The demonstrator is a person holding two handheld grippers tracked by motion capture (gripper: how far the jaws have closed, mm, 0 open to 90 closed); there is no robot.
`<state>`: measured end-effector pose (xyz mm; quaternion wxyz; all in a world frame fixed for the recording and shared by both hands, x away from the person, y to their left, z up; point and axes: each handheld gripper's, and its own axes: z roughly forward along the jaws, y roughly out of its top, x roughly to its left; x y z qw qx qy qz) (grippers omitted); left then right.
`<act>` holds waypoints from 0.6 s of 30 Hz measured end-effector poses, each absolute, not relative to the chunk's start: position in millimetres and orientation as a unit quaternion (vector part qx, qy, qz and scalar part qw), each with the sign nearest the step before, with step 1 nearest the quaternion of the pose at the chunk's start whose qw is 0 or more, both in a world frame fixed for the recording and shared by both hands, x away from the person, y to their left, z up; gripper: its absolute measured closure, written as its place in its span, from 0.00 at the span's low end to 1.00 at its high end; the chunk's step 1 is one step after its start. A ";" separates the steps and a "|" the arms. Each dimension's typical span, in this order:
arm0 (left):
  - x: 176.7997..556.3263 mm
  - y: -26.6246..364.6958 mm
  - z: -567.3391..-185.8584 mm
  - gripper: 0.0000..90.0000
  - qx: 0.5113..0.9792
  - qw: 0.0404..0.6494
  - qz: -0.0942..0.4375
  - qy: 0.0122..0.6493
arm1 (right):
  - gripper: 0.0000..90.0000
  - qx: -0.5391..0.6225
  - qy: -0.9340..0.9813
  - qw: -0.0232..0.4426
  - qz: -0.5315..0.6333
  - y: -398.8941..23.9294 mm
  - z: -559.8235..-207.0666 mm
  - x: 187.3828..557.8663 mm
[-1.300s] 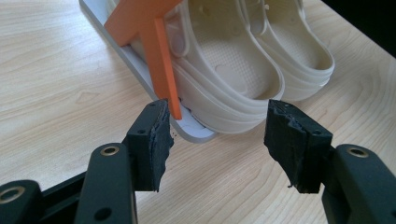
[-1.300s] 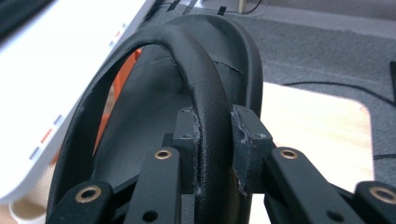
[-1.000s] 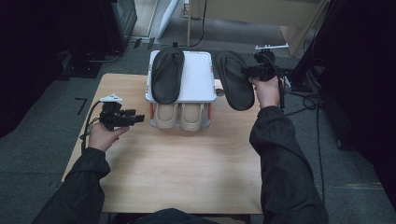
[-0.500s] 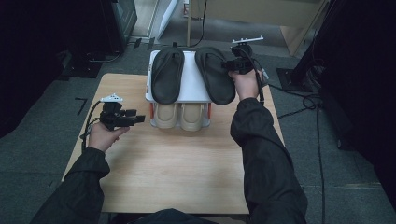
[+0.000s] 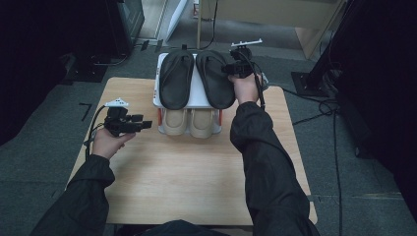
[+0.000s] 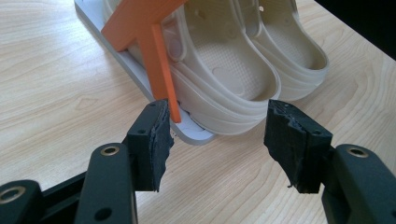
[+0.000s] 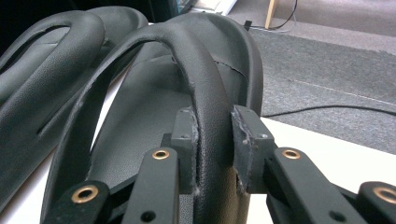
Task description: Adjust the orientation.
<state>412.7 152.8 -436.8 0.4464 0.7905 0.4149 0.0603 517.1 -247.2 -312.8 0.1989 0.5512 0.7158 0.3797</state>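
The right gripper [image 5: 232, 69] has carried the second black sandal [image 5: 215, 78] across onto the white rack [image 5: 194, 101] beside its mate [image 5: 175, 78], fingers just easing apart around the strap, so release looks near; the left gripper's [image 5: 142, 124] fingers stand apart over the desk [image 5: 196, 182]

Rack [image 5: 189, 101] sits at the table's [image 5: 196, 182] far edge, mid-width. Two sandals lie on its top deck side by side: left sandal [image 5: 176, 78], right sandal [image 5: 214, 78], touching or nearly so. Two clogs [image 5: 189, 122] stand under them on the lower deck, side by side, their ends past the rack's near edge. Right gripper [image 5: 231, 69] is at the right sandal's right side, its strap between the jaws. Left gripper [image 5: 142, 123] is just left of the clogs, over the table's left part.
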 end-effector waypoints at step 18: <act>413.0 154.0 -436.8 0.47 0.788 0.451 0.060 0.415 | 0.62 0.482 0.741 0.198 0.424 -270.8 -300.6 494.6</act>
